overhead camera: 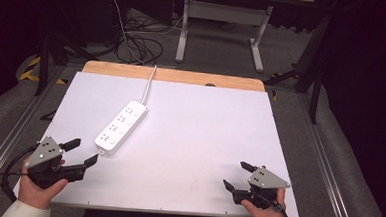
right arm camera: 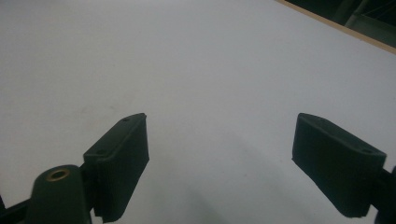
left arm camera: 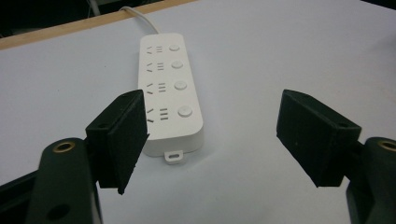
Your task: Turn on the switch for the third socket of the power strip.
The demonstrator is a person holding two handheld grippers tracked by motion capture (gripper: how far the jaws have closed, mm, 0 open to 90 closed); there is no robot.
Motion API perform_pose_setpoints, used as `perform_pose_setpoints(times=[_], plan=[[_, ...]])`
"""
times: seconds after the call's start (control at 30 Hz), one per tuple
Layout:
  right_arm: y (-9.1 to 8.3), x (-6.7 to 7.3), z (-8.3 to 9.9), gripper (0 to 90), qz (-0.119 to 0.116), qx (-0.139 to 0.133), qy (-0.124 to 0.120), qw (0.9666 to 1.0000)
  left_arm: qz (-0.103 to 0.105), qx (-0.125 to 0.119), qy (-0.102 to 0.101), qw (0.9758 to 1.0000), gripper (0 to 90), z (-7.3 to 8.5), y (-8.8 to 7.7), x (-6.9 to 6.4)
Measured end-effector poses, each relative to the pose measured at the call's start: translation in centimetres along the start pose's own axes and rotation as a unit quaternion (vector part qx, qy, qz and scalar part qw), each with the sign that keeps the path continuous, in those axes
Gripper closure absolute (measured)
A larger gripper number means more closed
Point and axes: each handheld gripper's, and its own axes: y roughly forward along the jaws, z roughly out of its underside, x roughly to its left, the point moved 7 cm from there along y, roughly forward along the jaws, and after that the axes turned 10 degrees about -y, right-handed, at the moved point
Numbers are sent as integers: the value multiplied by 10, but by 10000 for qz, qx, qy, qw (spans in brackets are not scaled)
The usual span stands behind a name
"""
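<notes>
A white power strip (overhead camera: 120,125) with several sockets and round buttons lies on the white table top (overhead camera: 190,128), left of centre, its white cord (overhead camera: 148,83) running off toward the far wooden edge. My left gripper (overhead camera: 84,152) is held at the near left corner, open and empty, a short way from the strip's near end. In the left gripper view the power strip (left arm camera: 171,88) lies just ahead of the left gripper (left arm camera: 210,135), partly behind the left jaw. My right gripper (overhead camera: 234,174) is open and empty at the near right, and in the right gripper view the right gripper (right arm camera: 219,163) faces bare white surface.
A wooden strip (overhead camera: 172,76) borders the table's far edge. Metal rails (overhead camera: 324,150) run along both sides. Beyond the table, on the floor, stand a grey desk frame (overhead camera: 220,25) and loose cables (overhead camera: 139,45).
</notes>
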Motion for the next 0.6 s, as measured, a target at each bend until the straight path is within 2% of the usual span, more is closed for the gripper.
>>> perform_pose_setpoints(times=[0.03,0.1,0.4,0.53,0.6], plan=[[0,0,0,190,3,5,-8,10000,-135,-6,26,9999,257,-3,1,0],[0,0,0,190,7,14,-12,10000,-185,-3,44,9998,267,-5,1,0],[-1,0,0,190,4,-6,3,10000,-79,40,127,9999,269,-14,6,-4],[-1,0,0,190,9,6,-24,10000,-43,68,236,9997,270,-19,10,-6],[-1,0,0,190,18,-6,-15,10000,6,50,210,9998,271,-21,11,-7]])
